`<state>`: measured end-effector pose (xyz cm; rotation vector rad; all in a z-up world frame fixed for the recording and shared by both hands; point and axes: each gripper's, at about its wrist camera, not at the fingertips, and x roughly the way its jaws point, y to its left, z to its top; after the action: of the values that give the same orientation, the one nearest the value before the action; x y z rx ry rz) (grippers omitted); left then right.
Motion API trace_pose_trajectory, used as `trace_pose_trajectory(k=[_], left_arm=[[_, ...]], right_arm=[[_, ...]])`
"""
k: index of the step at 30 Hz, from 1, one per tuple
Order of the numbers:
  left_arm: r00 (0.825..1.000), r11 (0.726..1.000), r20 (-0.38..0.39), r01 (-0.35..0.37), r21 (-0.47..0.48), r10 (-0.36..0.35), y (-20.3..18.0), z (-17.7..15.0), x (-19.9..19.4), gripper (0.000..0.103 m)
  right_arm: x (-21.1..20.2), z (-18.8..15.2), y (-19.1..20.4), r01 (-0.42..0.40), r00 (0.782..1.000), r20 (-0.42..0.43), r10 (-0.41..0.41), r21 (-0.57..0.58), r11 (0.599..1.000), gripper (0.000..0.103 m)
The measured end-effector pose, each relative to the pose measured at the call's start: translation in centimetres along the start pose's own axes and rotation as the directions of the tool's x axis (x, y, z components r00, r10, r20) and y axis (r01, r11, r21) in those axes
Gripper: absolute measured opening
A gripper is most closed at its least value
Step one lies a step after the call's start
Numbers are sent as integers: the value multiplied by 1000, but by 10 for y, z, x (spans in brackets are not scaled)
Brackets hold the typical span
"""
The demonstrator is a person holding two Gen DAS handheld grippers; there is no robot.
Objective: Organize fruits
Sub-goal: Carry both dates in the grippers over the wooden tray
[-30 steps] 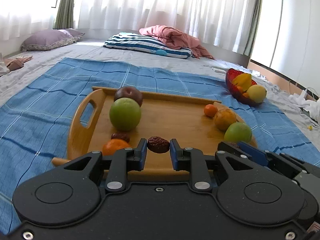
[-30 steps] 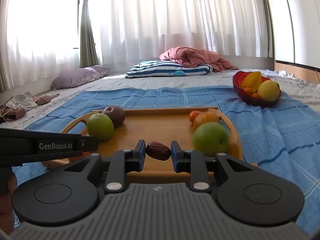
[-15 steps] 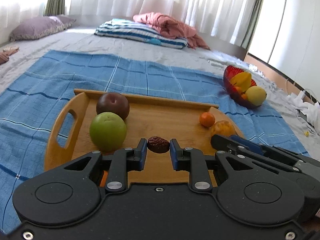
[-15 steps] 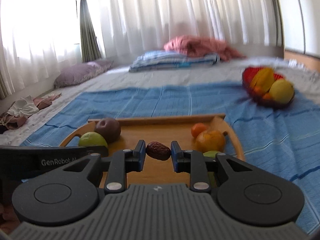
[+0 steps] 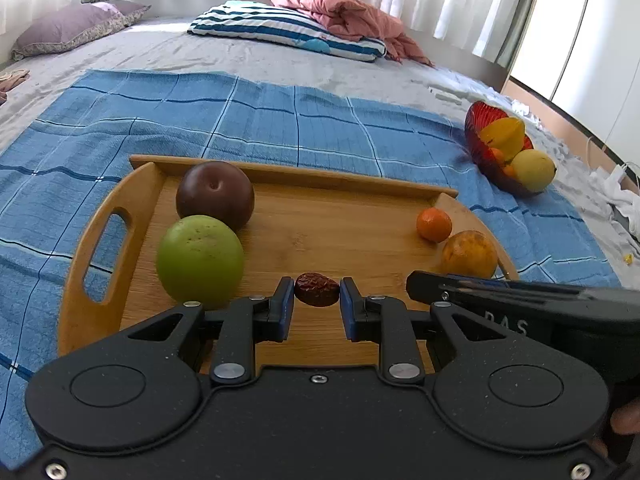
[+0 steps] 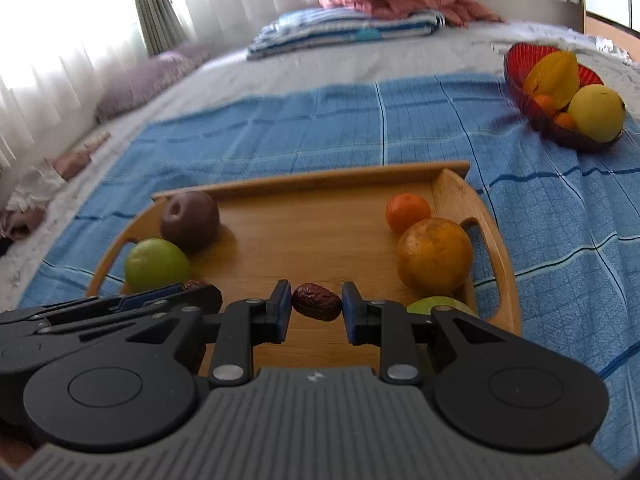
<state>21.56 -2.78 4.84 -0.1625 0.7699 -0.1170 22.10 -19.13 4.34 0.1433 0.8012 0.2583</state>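
My left gripper (image 5: 317, 295) is shut on a wrinkled dark red date (image 5: 317, 289) above the near part of a wooden tray (image 5: 336, 236). My right gripper (image 6: 316, 303) is shut on a second date (image 6: 317, 302) over the same tray (image 6: 312, 236). On the tray lie a dark plum (image 5: 215, 195), a green apple (image 5: 200, 260), a small tangerine (image 5: 434, 224) and an orange (image 5: 470, 254). The right wrist view also shows the orange (image 6: 434, 260), the tangerine (image 6: 407, 211), the plum (image 6: 189, 220), a green apple (image 6: 157, 265) and a second green fruit (image 6: 436, 305) partly hidden behind my fingers.
A red bowl (image 5: 482, 148) with yellow and orange fruit stands right of the tray on the blue checked cloth (image 5: 280, 120); it also shows in the right wrist view (image 6: 520, 80). A striped pillow (image 5: 284, 32), a pink blanket (image 5: 344, 8) and a purple pillow (image 5: 72, 28) lie farther back.
Both grippers have risen and tilted down over the tray, each still holding its date. The near orange fruit and the right green apple have dropped out of the left wrist view.
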Motion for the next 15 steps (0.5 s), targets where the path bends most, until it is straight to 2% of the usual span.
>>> trace_pose_trajectory(k=[8, 15], left_arm=[[1000, 1000, -27, -16, 9, 16, -4, 1, 16, 23], [999, 999, -24, -39, 37, 40, -5, -1, 23, 23]], right_arm=[[16, 13, 2, 60, 994, -86, -62, -27, 998, 32], [20, 13, 2, 69, 994, -78, -72, -45, 997, 31]])
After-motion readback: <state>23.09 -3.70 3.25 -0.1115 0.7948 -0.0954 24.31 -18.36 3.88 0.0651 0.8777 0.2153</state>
